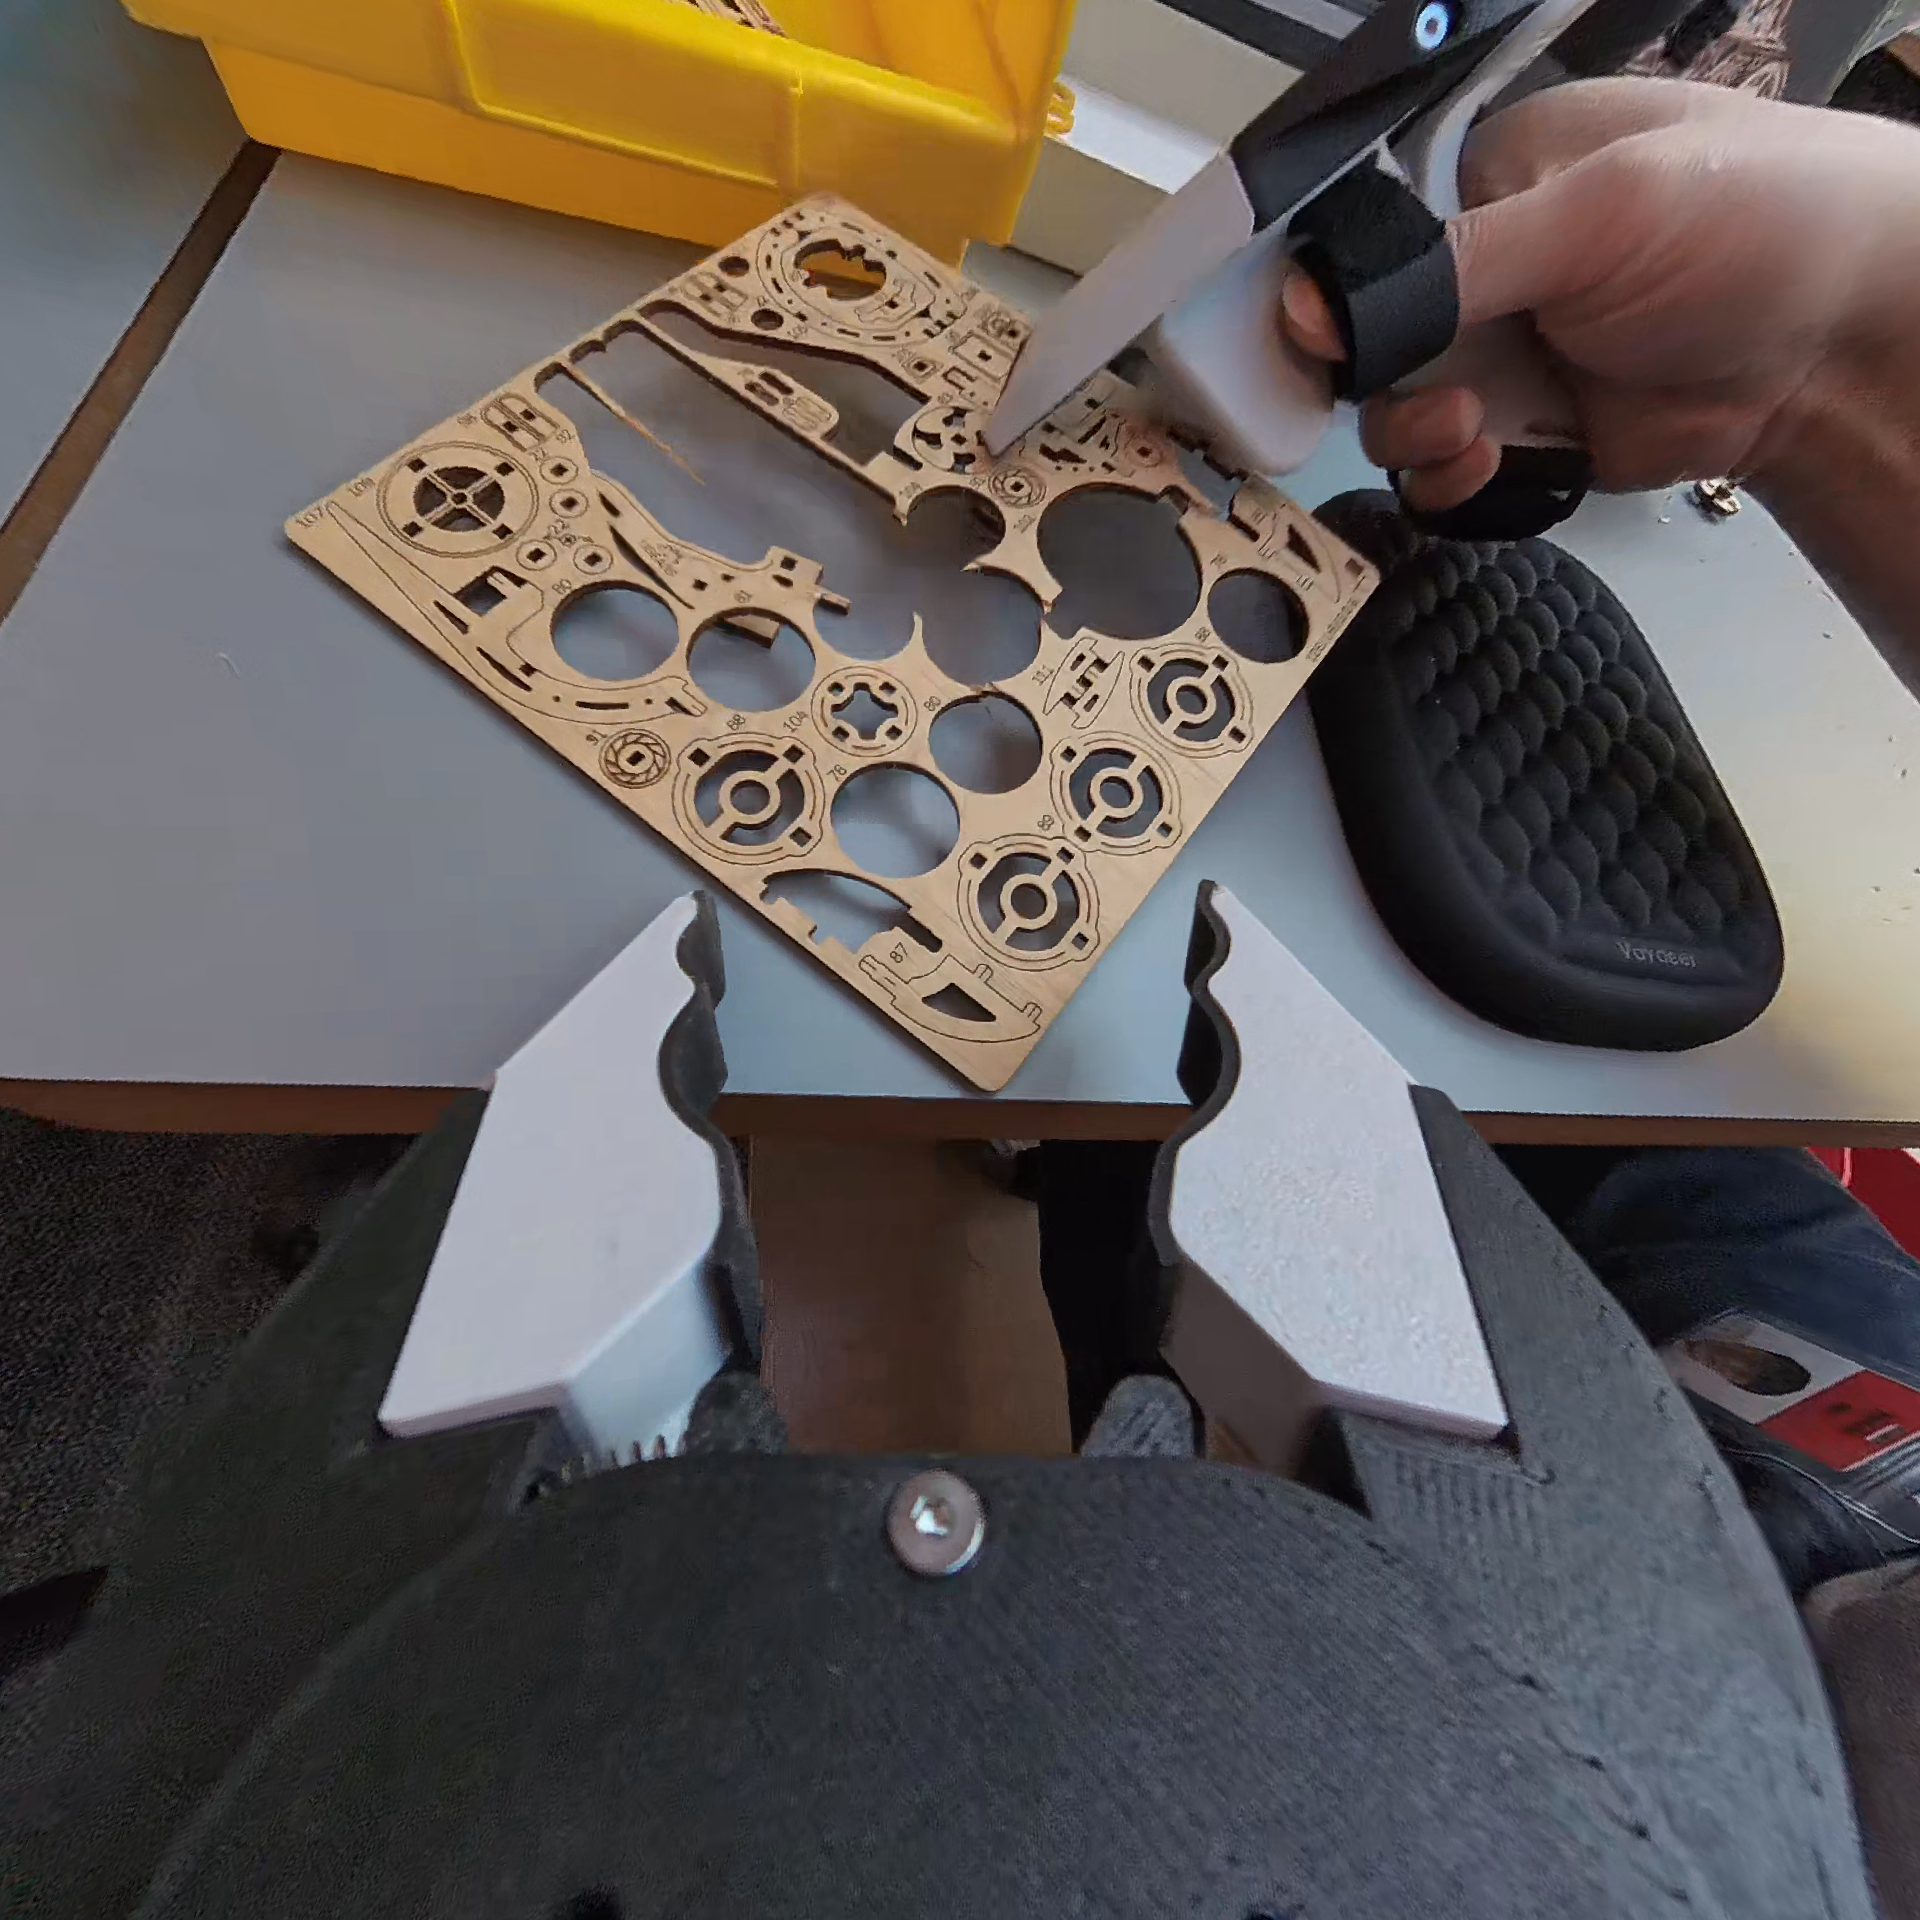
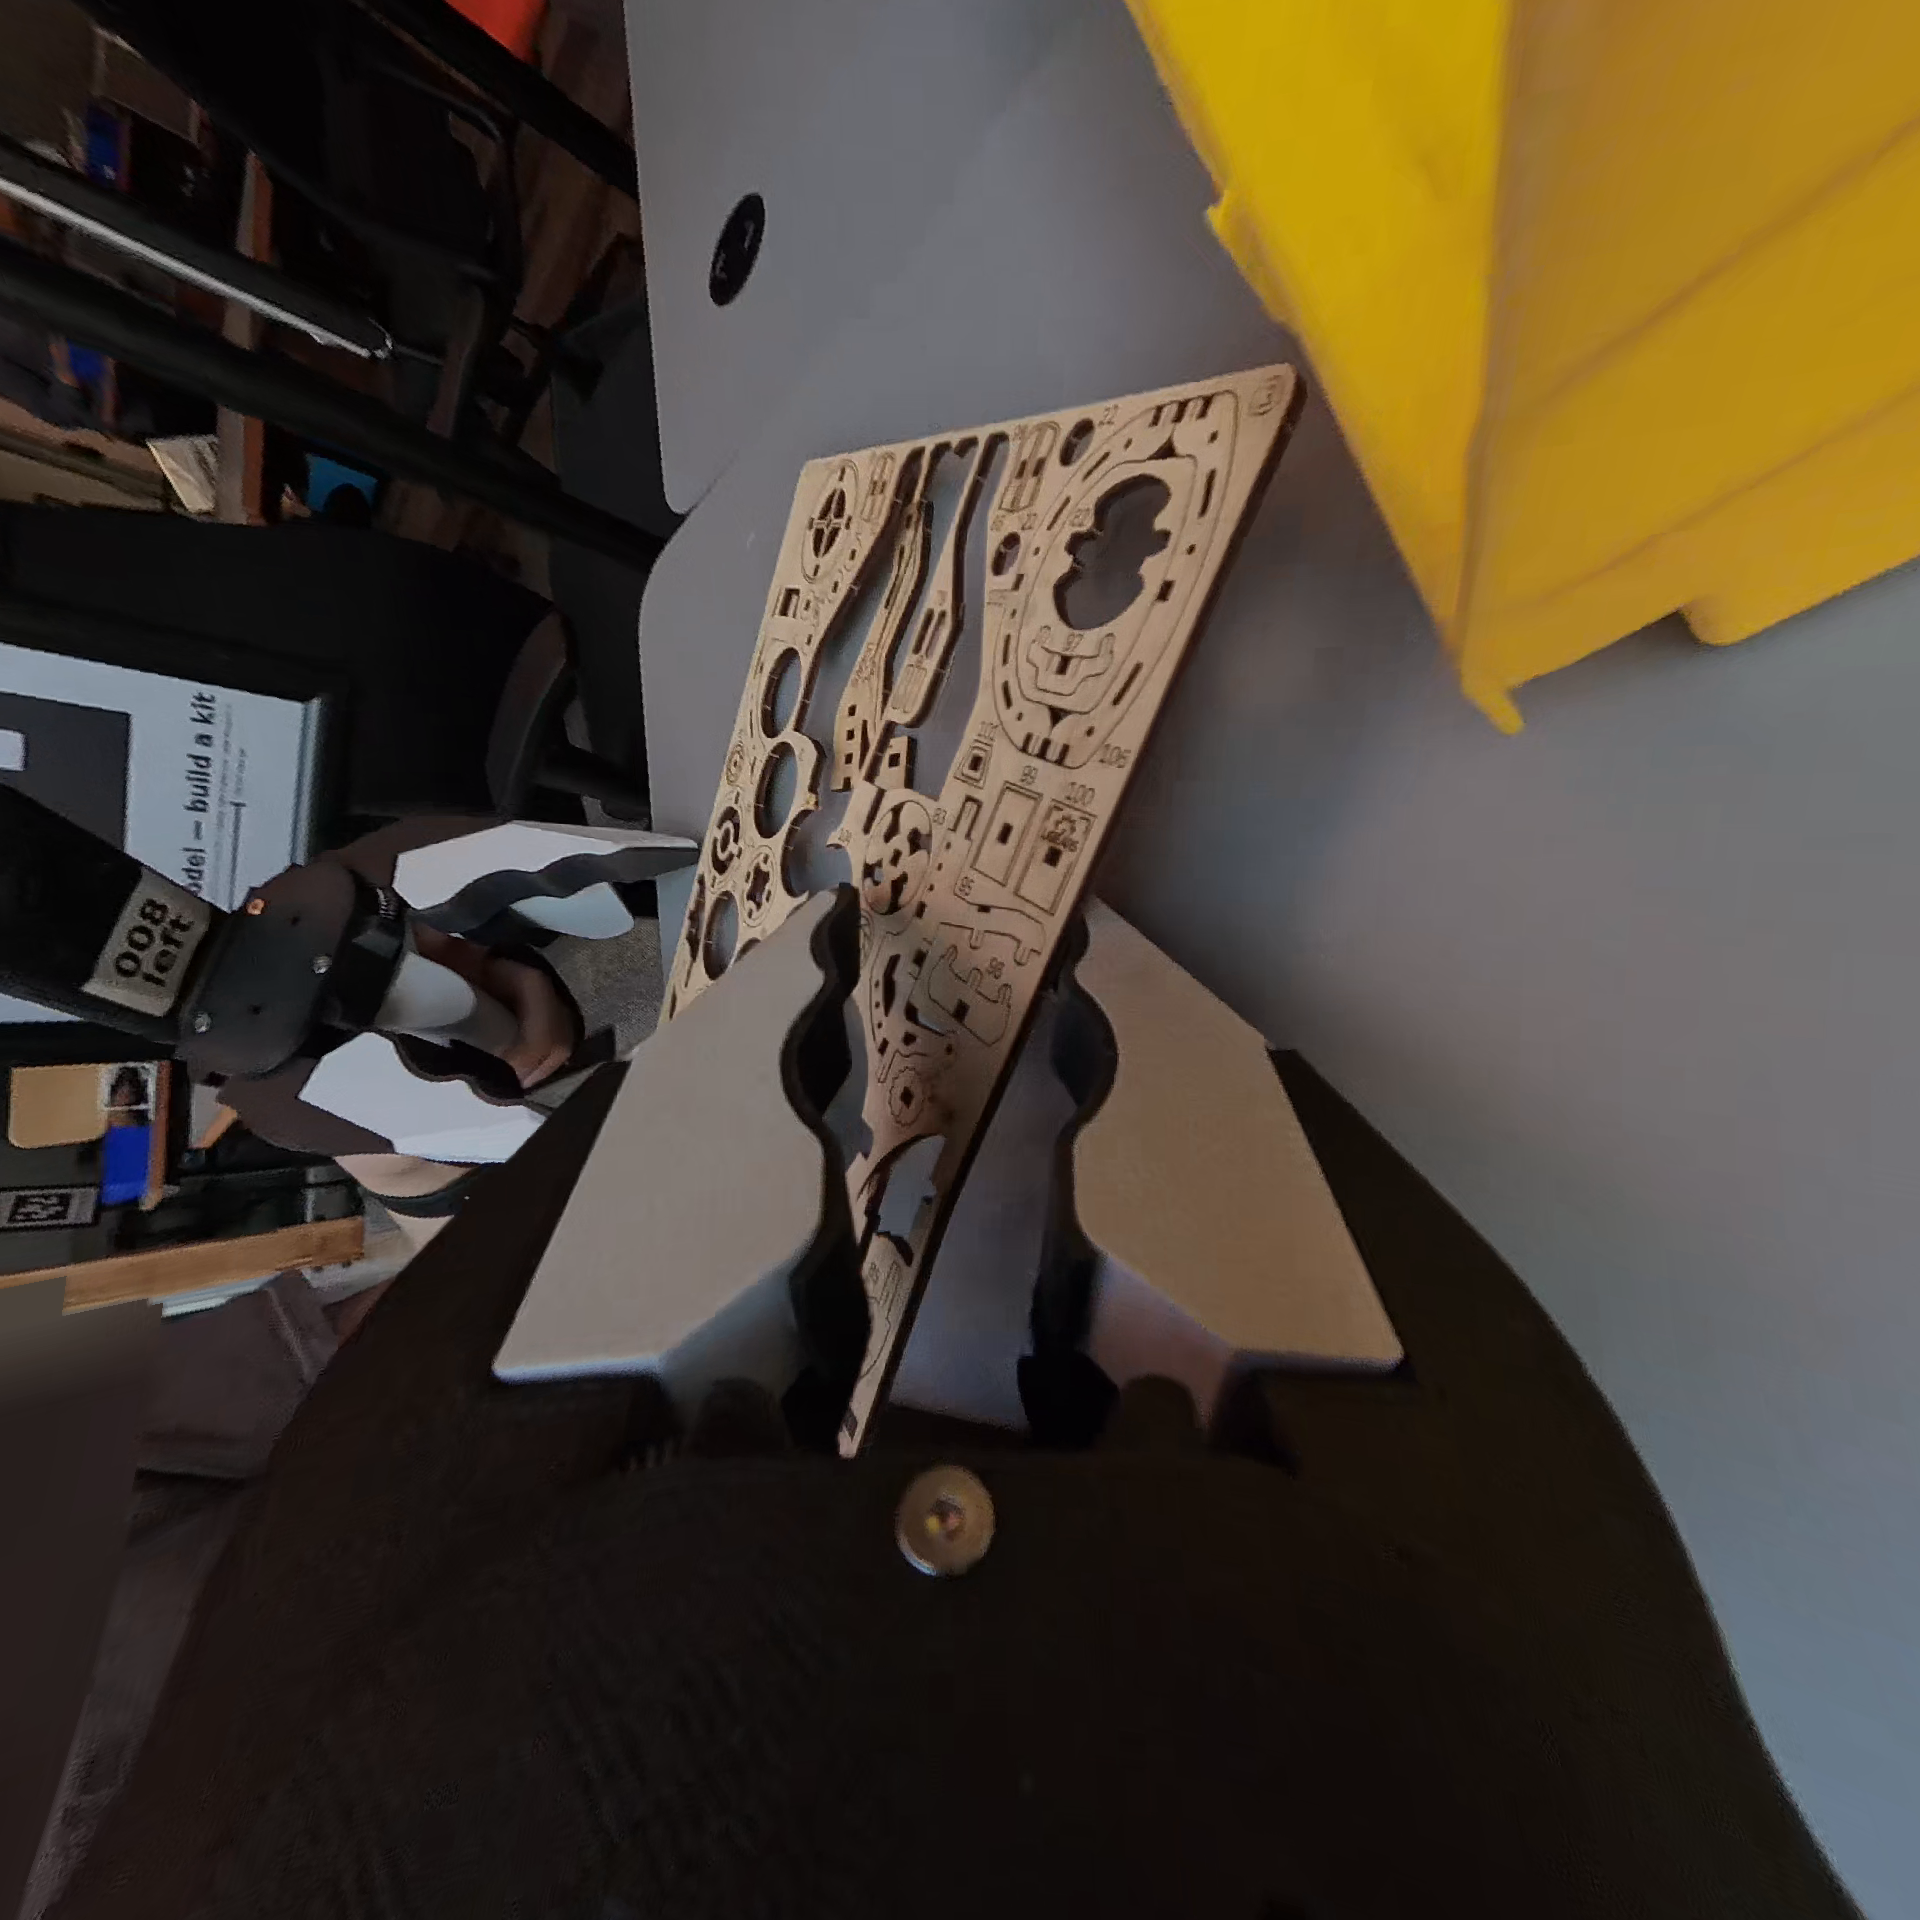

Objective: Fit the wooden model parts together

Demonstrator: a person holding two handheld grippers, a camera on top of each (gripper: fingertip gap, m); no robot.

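A thin laser-cut wooden sheet (image 1: 790, 727) of model parts, with several round holes where parts are gone, lies on the grey table (image 1: 260, 779). My left gripper (image 1: 951, 899) is open and empty, above the sheet's near corner at the table's front edge. My right gripper (image 1: 1132, 452), held by a hand (image 1: 1662, 260), reaches the sheet's far right side. In the right wrist view the sheet (image 2: 1039, 831) passes edge-on between the right gripper's (image 2: 956, 909) fingers. The jaws stand wider apart than the sheet is thick. The left gripper (image 2: 644, 935) shows at the left.
A yellow plastic bin (image 1: 623, 104) stands at the back of the table, close to the sheet's far corner; it also shows in the right wrist view (image 2: 1558, 312). A black textured wrist rest (image 1: 1538, 769) lies right of the sheet. The table's front edge runs under my left gripper.
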